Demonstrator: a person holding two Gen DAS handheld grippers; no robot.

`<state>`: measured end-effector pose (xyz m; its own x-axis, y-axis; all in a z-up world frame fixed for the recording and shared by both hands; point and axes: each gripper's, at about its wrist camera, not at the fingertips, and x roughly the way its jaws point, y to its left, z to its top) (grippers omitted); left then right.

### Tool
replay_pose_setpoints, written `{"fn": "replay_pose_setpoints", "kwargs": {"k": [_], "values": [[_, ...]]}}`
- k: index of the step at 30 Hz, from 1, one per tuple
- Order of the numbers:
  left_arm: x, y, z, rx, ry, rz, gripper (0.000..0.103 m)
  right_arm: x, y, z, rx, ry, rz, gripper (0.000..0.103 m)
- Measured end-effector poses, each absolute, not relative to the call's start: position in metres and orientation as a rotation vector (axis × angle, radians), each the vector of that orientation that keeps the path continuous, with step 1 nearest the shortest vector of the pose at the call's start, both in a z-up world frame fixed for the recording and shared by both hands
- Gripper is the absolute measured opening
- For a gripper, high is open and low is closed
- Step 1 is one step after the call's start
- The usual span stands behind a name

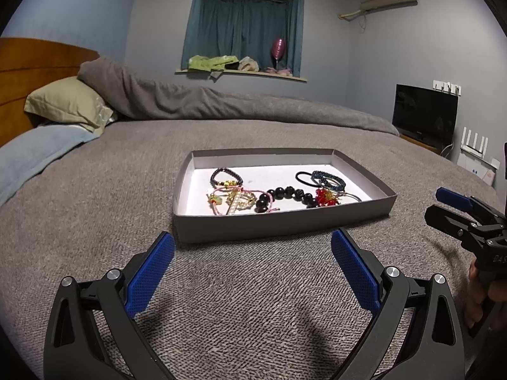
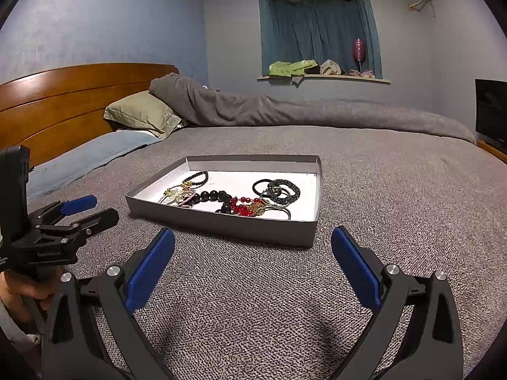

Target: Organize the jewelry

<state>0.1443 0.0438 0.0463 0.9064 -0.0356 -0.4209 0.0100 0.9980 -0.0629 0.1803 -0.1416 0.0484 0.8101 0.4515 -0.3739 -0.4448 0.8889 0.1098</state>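
Both tongs, left and right, gape wide, empty, above the bedspread.

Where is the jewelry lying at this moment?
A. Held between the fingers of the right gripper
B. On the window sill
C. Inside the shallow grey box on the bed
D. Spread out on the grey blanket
C: the bracelets and the black hair tie all lie on the white floor of the shallow grey box, while the left gripper and the right gripper are open and empty in front of it.

Left tongs and right tongs hover side by side, jaws spread wide, each gripped by a hand.
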Motion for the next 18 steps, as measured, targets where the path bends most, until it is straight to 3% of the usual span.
{"fn": "replay_pose_setpoints", "kwargs": {"k": [18], "values": [[0.1476, 0.0439, 0.0459, -0.054, 0.448, -0.022, 0.098, 0.1800, -0.1415, 0.0486, 0.016, 0.403, 0.479, 0.098]]}}
